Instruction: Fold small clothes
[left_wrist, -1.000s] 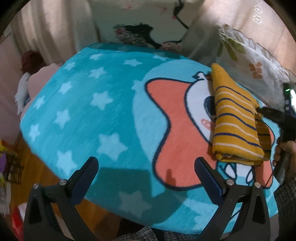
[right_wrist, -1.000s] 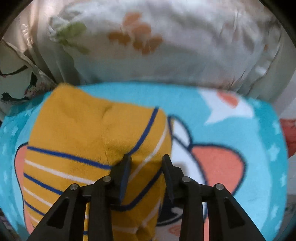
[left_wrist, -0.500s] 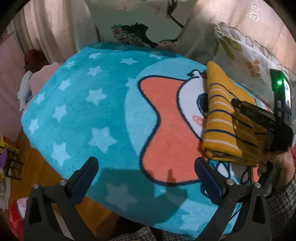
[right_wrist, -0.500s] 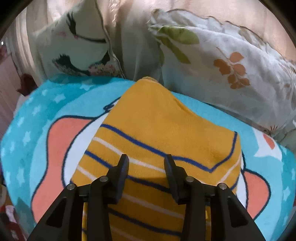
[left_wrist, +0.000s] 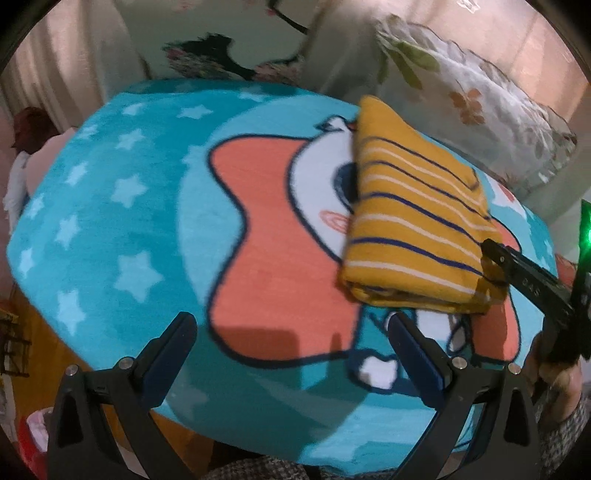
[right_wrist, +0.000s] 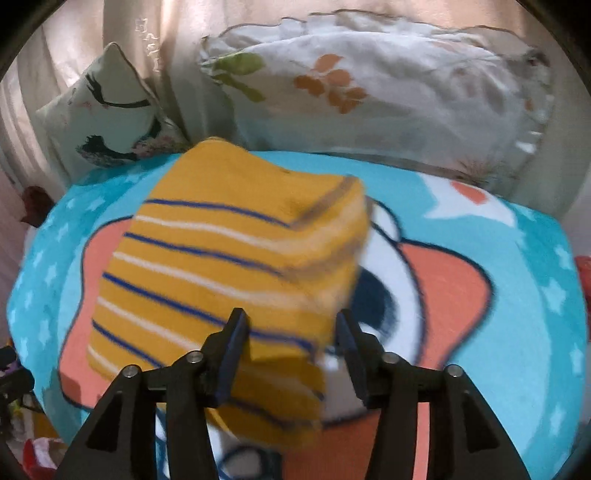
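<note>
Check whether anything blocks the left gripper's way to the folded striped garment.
Nothing visible does. The left gripper, jaws open, hangs over bare blue blanket; the yellow striped garment lies ahead to its right. Only the right gripper sits at the garment's far corner.

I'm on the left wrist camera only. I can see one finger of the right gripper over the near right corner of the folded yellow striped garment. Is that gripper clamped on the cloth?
Observer: No. In the right wrist view the right gripper is open, with its jaws standing apart on either side of the striped garment's near corner.
Operator: Okay, so how much of the cloth sits between the jaws?
Observer: The corner fills most of the gap, and a lower folded layer shows beneath it. That corner is blurred, so I cannot tell whether the pads touch the cloth.
</note>
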